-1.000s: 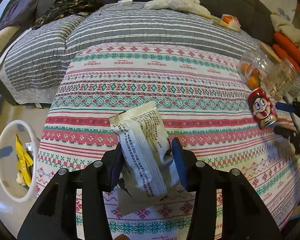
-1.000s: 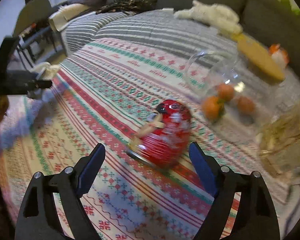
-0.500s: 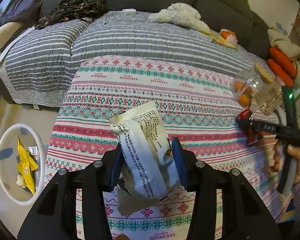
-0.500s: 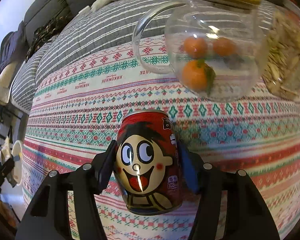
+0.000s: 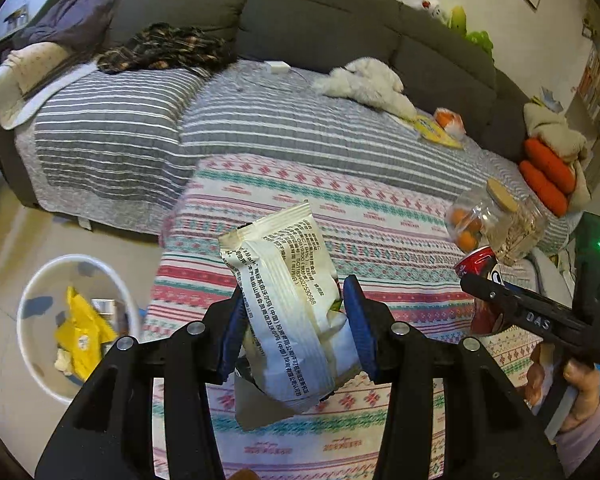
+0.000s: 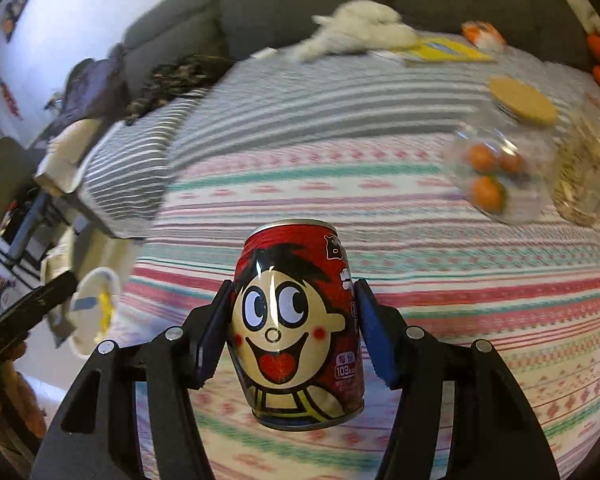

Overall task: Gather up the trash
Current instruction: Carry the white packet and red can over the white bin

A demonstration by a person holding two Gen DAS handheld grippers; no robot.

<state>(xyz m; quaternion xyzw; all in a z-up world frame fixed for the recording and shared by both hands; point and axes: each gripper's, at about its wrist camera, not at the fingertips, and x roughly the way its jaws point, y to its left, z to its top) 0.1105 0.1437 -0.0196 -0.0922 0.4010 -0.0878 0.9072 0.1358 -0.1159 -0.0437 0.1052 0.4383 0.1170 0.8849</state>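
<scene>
Here the left gripper (image 5: 296,332) is clamped on a white snack wrapper (image 5: 286,312), its blue pads pressing both sides and holding it clear above the patterned blanket (image 5: 380,208). The right gripper (image 6: 296,332) grips a red cartoon-face drink can (image 6: 296,328) upright between its pads, lifted off the same blanket. A white trash bin (image 5: 32,288) holding yellow wrappers stands on the floor at the left, beside the sofa; a glass jar of oranges (image 6: 496,172) lies on the blanket.

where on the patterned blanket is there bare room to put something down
The patterned blanket lies bare across its middle, from its floor-side edge near the white bin to the glass jars. It is crowded at the right end, around the jars and the orange cushions.
</scene>
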